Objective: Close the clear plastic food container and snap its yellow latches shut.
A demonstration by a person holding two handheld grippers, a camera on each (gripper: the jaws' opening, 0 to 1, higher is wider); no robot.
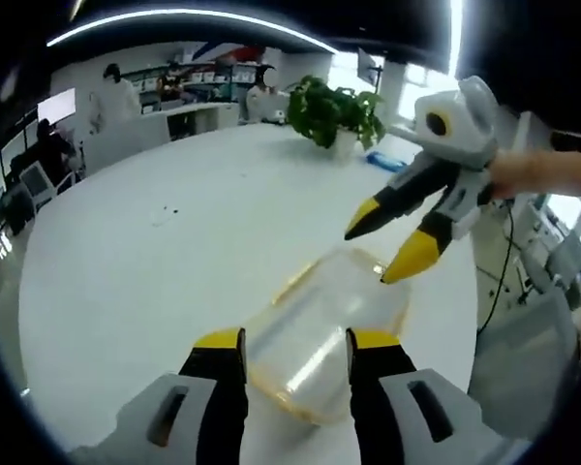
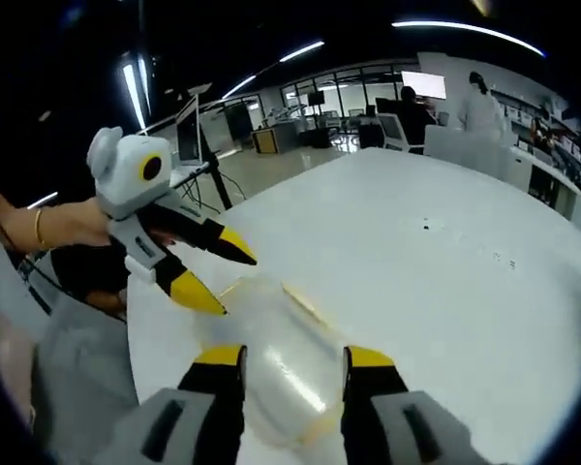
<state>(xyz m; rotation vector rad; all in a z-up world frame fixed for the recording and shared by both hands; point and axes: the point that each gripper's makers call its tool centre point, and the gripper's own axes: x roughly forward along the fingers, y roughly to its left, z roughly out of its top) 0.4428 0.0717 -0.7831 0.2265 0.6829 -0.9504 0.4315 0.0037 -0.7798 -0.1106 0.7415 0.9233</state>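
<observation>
A clear plastic food container (image 1: 320,334) with yellow trim lies on the white table (image 1: 174,252). My left gripper (image 1: 295,341) stands open over its near end, one jaw at each side. The right gripper (image 1: 392,250) comes in from the right, open, its yellow tips just above the container's far edge. In the right gripper view the same container (image 2: 286,363) lies between my right gripper's (image 2: 290,356) spread jaws, and the left gripper (image 2: 218,276) hangs open at the container's far left corner. The latches are too blurred to make out.
A potted green plant (image 1: 334,111) stands at the table's far edge beside a blue object (image 1: 385,160). A person's hand (image 1: 542,172) holds the right gripper. People, desks and shelves fill the room behind (image 2: 465,111). Grey chairs (image 1: 523,358) sit beyond the table's edge.
</observation>
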